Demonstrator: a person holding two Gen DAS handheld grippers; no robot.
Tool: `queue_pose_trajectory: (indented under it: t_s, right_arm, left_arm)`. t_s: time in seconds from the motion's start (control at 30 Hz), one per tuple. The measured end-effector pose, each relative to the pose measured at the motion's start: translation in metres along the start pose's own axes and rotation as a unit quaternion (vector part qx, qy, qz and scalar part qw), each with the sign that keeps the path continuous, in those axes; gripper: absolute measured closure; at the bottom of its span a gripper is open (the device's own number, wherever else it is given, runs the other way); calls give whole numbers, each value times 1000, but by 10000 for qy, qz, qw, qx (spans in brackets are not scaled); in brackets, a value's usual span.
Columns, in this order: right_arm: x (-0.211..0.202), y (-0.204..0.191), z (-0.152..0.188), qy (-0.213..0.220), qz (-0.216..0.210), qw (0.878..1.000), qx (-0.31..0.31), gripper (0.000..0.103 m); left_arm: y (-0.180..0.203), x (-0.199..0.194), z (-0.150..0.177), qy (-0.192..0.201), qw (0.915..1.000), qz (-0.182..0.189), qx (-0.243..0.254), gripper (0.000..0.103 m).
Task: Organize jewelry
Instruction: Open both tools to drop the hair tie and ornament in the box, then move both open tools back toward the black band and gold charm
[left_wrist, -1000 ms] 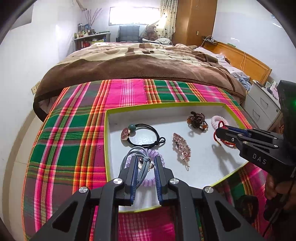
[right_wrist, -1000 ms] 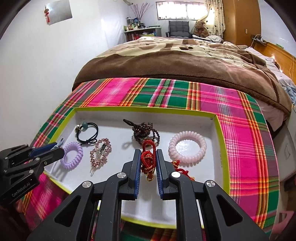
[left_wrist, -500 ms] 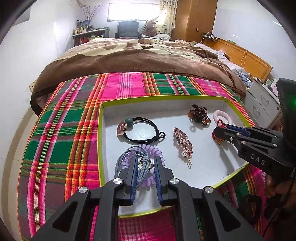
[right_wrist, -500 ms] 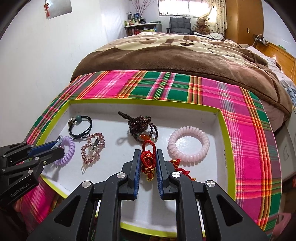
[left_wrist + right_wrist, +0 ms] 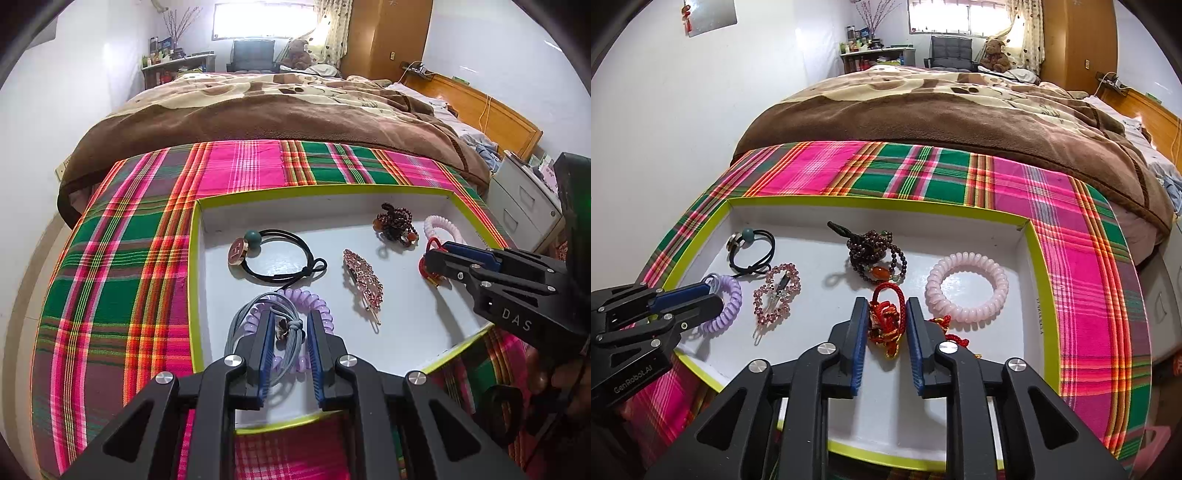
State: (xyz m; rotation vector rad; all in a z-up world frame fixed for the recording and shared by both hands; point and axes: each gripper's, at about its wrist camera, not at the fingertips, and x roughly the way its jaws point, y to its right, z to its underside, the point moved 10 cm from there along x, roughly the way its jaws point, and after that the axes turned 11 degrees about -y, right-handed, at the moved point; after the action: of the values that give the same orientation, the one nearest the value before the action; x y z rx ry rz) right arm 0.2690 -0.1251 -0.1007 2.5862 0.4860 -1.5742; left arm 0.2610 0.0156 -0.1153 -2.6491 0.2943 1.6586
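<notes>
Nearest us, at the bottom centre of the left wrist view, our left tongs [image 5: 287, 334] stand narrow around the knot of a grey hair tie [image 5: 255, 314], which lies over a purple coil tie [image 5: 314, 301]. The pads look close on the strands, though we cannot tell for sure that they press. We judge this hold is meant to carry the grey tie to a spot of its own.

In the right wrist view, bottom centre, our right tongs [image 5: 885, 323] are opening. The red knotted cord [image 5: 886, 314] lies between the pads on the floor of the tray [image 5: 1032, 258], no longer pinched. We think it was set here, beside the pink coil bracelet [image 5: 967, 282], so that each piece keeps its own place.

Farther in lie the rhinestone hair clip [image 5: 777, 295], the dark bead bracelet [image 5: 875, 251] and, toward the upper left of the tray, the black hair tie [image 5: 755, 249]. The tray rests on a plaid cloth [image 5: 923, 173] over the surface. Beyond it is the bed with its brown blanket [image 5: 942, 118].
</notes>
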Motion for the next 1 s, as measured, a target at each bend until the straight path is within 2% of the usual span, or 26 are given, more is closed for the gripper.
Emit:
queue_pose_trajectory:
  t_s: [0.07,0.13,0.33,0.47,1.0]
  right_arm:
    - [-1,1,0,8,-18,10000,10,66]
    - [-1,0,0,19,-33,10000,8,66]
    - [-7,-1,1,94,-48,9999,28,65]
    - [-16,-3,1,177,-64,9998,34,58]
    - [-63,-8,26,508,-75,9987,74,57]
  left_arm:
    - [0,0,0,1,10000,-2,14,86]
    - [1,0,-1,19,10000,-6,24,83]
    - [8,-10,0,167,9998,44,93,67]
    - [12,-17,3,200,9998,41,58,67]
    - [29,-69,33,488,9988,-65,43,66]
